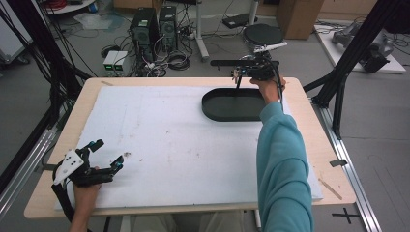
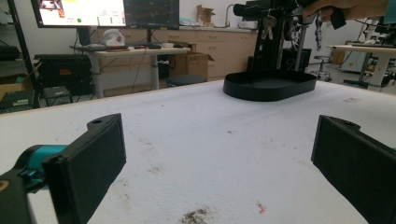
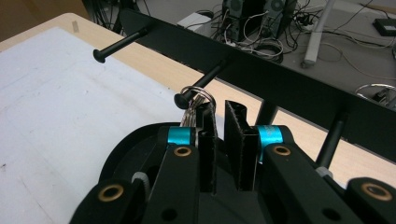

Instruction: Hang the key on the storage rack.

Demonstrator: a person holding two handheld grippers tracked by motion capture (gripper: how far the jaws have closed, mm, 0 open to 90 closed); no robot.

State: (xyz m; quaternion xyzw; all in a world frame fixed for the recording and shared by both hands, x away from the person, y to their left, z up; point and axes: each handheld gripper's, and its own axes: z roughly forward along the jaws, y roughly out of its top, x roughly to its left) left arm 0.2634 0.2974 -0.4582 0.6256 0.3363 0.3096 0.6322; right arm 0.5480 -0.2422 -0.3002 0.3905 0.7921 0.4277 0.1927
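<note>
A bunch of keys (image 3: 190, 114) hangs by its ring on the middle peg of a black key rack (image 3: 280, 79), which stands in a black oval tray (image 1: 208, 108) at the far right of the table. My right gripper (image 3: 219, 109) is right beside the keys, its jaws a narrow gap apart with nothing between them. In the left gripper view the keys (image 2: 267, 25) dangle from the rack above the tray (image 2: 271, 88). My left gripper (image 1: 110, 153) rests wide open and empty near the front left of the white mat (image 1: 169, 145).
The rack has two more bare pegs, one to each side of the keys. The wooden table edge (image 1: 319, 140) borders the mat. Beyond the table lie computers (image 1: 145, 26), cables and a round stool (image 1: 263, 34) on the floor.
</note>
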